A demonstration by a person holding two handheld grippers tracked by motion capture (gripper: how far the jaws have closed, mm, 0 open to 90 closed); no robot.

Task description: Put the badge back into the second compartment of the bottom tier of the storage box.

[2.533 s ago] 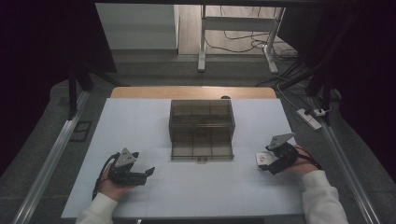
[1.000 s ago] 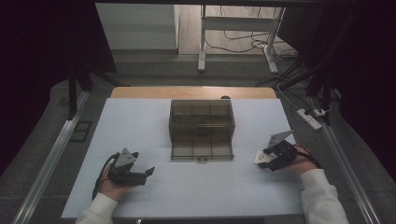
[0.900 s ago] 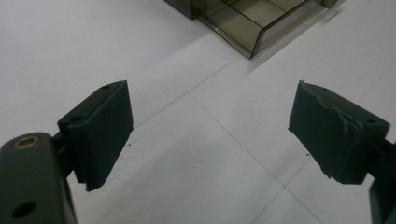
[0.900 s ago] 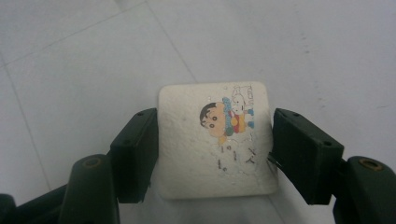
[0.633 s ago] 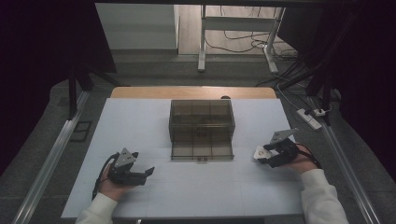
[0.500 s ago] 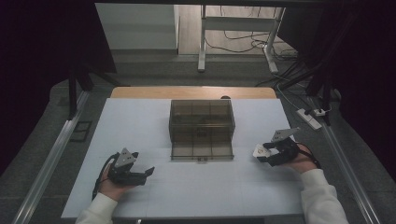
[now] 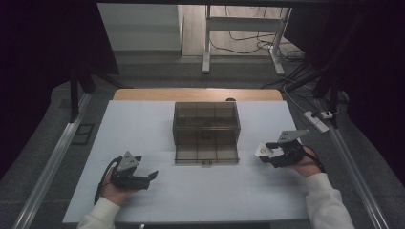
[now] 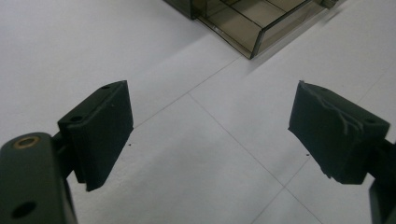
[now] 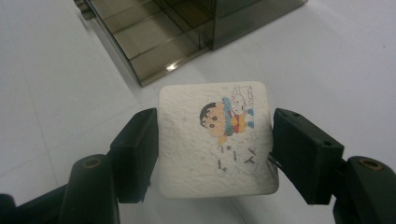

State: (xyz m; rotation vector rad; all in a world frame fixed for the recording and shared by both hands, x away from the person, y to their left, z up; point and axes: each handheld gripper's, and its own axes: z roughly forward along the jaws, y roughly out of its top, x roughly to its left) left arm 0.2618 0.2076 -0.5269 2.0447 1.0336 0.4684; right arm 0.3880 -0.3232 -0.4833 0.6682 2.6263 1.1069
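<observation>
A: What does the high view show?

B: A person's two hands rest on a white table [image 7: 143, 124]. The right gripper [image 7: 265, 151] holds a small white coaster [image 7: 262, 150] just above the surface. Ahead of it and toward the other hand stands a smoky translucent drawer box [image 7: 206, 125], its lower drawer [image 7: 206, 151] pulled out. The left gripper [image 7: 152, 175] lies low on the table, well apart from the box.

A: And the left gripper view?

B: Its two black jaws stand wide apart with nothing between them, bare white table below. A corner of the open drawer [image 8: 254, 21] sits far ahead, past the jaw tips.

A: The right gripper view?

B: The jaws are clamped on opposite edges of the coaster [image 9: 215, 140], a rounded square printed with a cartoon child. Beyond the jaw tips lies the open drawer [image 9: 140, 32], which looks empty, with the box body beside it.

A: How far along is the work?

B: The coaster is picked up and the drawer stands open. What seems left is carrying it over the drawer, letting go, and likely pushing the drawer shut.
</observation>
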